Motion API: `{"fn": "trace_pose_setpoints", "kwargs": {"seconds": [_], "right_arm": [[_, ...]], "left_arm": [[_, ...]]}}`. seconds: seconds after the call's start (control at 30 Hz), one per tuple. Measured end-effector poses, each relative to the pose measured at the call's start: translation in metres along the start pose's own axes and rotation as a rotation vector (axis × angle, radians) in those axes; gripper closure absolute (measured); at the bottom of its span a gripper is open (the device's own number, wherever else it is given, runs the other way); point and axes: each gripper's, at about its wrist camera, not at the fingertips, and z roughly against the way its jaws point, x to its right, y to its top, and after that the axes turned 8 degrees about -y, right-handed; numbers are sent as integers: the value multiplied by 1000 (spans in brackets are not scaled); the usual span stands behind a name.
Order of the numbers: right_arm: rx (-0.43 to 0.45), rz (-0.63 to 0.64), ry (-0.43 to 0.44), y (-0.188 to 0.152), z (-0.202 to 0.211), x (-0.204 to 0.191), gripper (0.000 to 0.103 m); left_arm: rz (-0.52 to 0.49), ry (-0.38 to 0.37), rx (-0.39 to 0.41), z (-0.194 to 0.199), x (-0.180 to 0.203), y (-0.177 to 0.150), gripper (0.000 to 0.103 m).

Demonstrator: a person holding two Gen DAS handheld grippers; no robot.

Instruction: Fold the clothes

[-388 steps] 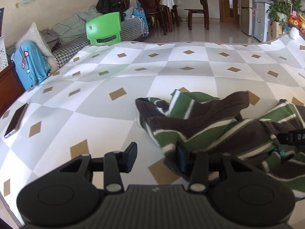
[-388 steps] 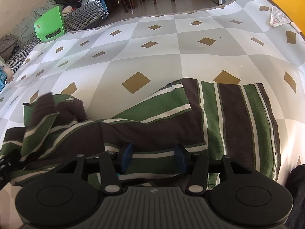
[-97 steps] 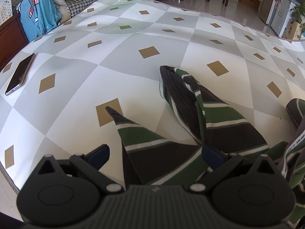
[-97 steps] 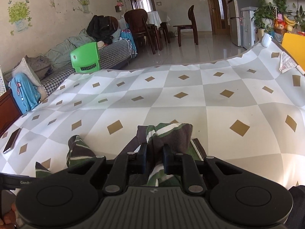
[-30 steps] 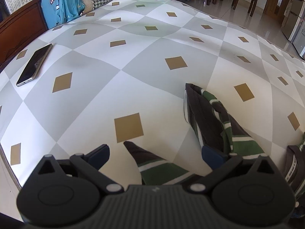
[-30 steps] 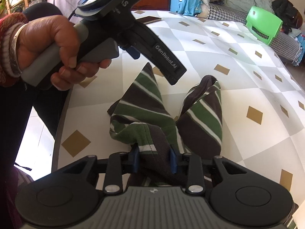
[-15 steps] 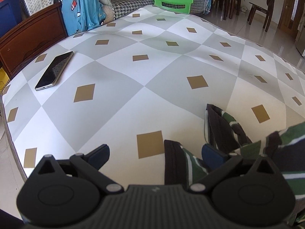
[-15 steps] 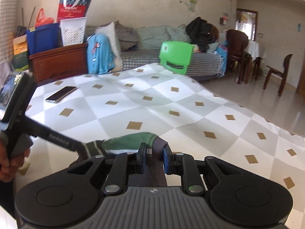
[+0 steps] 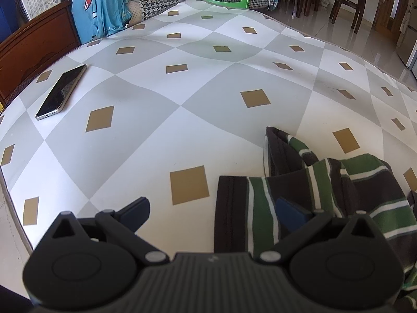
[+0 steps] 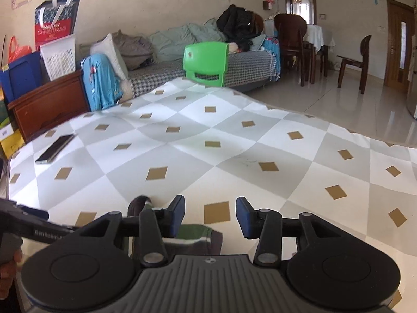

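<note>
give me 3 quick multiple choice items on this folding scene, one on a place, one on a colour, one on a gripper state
1. Where does the phone lie?
A. far left of the tablecloth
B. on the garment
C. on the green chair

2. The striped garment is:
A. red and blue
B. green, brown and white
C. plain grey

3. The right gripper is:
A. shut on the garment
B. open, holding nothing
C. out of view

Key: 1 A, it rests near the cloth's left edge; 2 B, the stripes show these colours; 3 B, a clear gap shows between its pads.
</note>
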Motion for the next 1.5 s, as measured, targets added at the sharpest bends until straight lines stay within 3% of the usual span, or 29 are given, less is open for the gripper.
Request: {"fn": "trace_pose_setpoints", "kwargs": {"seconds": [0.13, 0.27, 0.5, 0.77, 0.87, 0.93, 1.0, 1.17, 1.5], "right_arm": [[-70, 53, 31, -12, -13, -13, 51], [-127, 64, 2, -22, -25, -14, 48], [-253, -71, 43, -32, -48, 0, 47], [-314, -85, 59, -39, -64, -5, 47], [-320, -68, 43, -40, -65, -8, 65], [-313, -61, 43, -39, -63, -9, 87], [-287, -33, 47, -36, -57, -14, 94], [-198, -6, 42, -26, -36, -21, 96], [27, -165, -7, 7, 16, 0, 96]], "left_arm": [[6, 0, -17, -3, -3, -3, 0], [5, -4, -24, -3, -3, -5, 0], [-7, -26, -42, -5, 3, -7, 0], [-24, -39, -49, -6, 8, -9, 0], [-31, -44, -47, -5, 9, -10, 0], [-38, -47, -45, -5, 11, -11, 0], [-47, -52, -39, -3, 13, -12, 0], [-83, -55, -1, 7, 20, -14, 0], [-188, -68, 116, 44, 39, -28, 0]]}}
